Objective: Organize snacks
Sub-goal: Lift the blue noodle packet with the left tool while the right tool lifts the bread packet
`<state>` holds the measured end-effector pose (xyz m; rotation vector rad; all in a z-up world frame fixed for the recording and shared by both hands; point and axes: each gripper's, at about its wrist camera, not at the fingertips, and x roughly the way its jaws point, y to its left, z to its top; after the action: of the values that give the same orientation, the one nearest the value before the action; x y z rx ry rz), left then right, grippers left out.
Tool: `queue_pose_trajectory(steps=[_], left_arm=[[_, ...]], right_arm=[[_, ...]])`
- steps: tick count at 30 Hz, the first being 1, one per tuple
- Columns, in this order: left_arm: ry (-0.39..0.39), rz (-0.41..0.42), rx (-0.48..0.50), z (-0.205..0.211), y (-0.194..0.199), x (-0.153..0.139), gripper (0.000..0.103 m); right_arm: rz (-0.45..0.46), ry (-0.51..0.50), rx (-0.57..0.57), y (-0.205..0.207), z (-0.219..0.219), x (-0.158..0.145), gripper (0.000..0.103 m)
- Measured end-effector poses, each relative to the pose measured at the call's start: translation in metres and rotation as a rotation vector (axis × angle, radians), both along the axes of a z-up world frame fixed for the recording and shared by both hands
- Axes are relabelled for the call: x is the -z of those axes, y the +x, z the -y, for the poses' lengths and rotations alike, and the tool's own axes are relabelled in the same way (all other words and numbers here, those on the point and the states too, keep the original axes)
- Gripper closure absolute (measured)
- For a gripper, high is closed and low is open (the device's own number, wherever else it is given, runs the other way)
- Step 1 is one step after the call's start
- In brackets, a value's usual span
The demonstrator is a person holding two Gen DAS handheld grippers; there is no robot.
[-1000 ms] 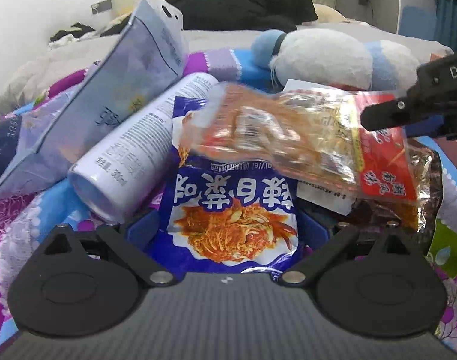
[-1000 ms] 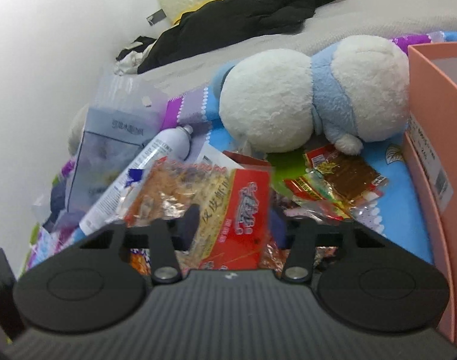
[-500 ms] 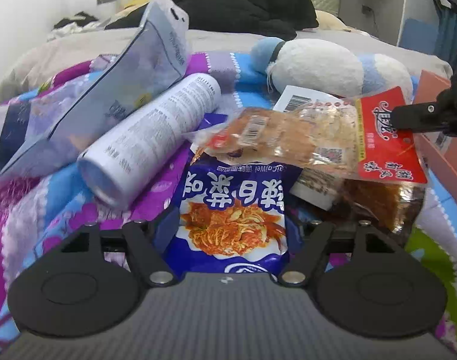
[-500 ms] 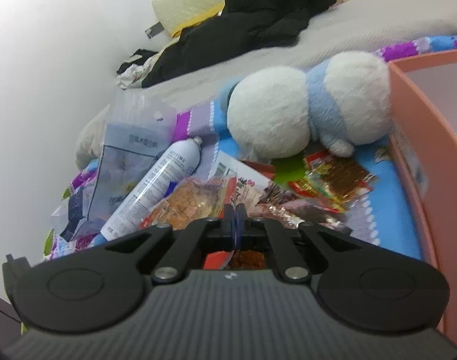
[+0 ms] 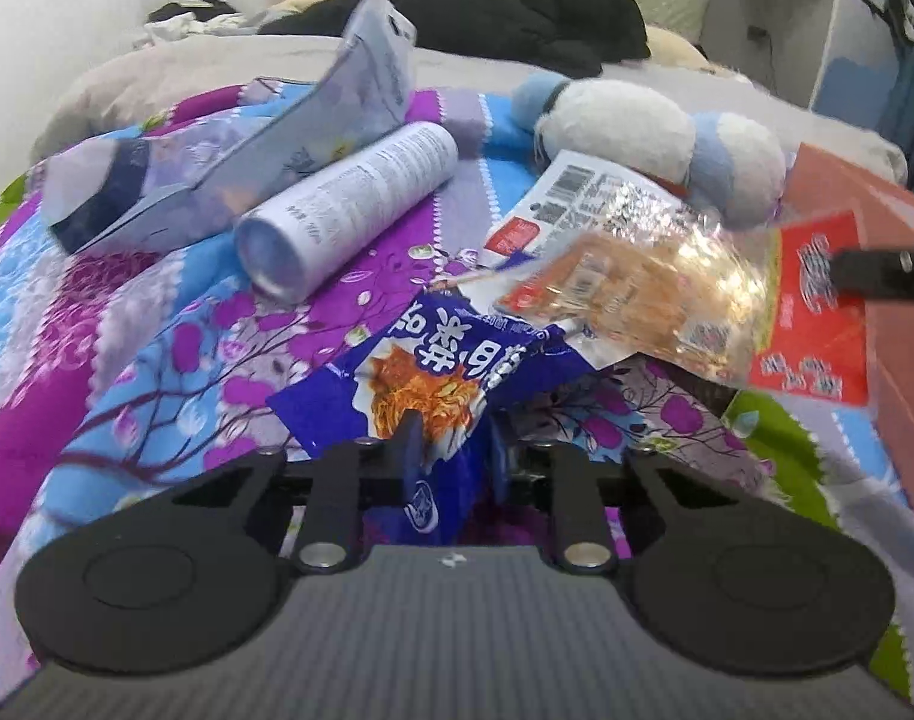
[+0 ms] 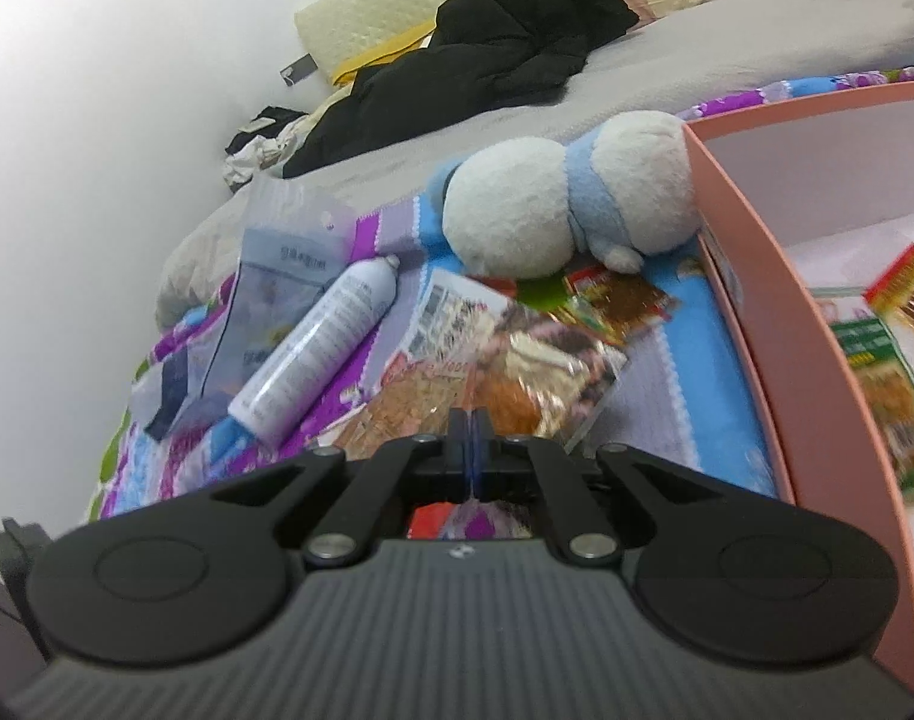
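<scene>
Two packets are held at once, both lifted off the bed. Left claw (image 5: 451,450), jaws just closing, pinches the blue noodle packet (image 5: 439,372), whose long axis runs straight ahead from its tips. Right claw (image 6: 469,450), fully closed, grips the red-edged clear snack bag (image 5: 667,300), which trails leftward. Next move, by judgement: carry both rightward over the pink box (image 6: 775,324) wall, then release.

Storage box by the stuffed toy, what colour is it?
Salmon pink box, white inside; clearest in the right wrist view.
</scene>
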<state>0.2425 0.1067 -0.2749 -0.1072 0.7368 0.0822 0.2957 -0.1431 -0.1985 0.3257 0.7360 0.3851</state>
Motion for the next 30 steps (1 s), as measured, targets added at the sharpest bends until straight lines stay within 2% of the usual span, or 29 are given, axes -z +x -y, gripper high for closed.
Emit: queue_pose_trajectory(steps=[4,9,15,22,26,29,30], left_arm=[[-0.023,0.000,-0.044,-0.002,-0.026,-0.014,0.081],[-0.060,-0.039,-0.099,0.001,-0.061,-0.025,0.082],[-0.064,-0.079,-0.139,0.020,-0.101,-0.031,0.082],[-0.128,-0.146,-0.143,0.029,-0.133,-0.034,0.082],[-0.167,-0.186,-0.143,0.035,-0.149,-0.031,0.081],[-0.193,-0.206,-0.153,0.034,-0.155,-0.028,0.080],[-0.201,-0.209,-0.151,0.034,-0.157,-0.027,0.075]], right_arm=[[0.009,-0.001,0.007,-0.022,0.010,-0.005,0.100],[0.011,0.001,0.029,-0.047,0.023,-0.009,0.100],[-0.050,-0.058,-0.006,-0.086,0.029,0.007,0.100],[-0.129,-0.124,-0.035,-0.127,0.042,0.028,0.100],[-0.158,-0.124,-0.040,-0.139,0.052,0.029,0.100],[-0.178,-0.176,-0.042,-0.141,0.054,0.034,0.096],[-0.192,-0.170,-0.042,-0.141,0.058,0.037,0.096]])
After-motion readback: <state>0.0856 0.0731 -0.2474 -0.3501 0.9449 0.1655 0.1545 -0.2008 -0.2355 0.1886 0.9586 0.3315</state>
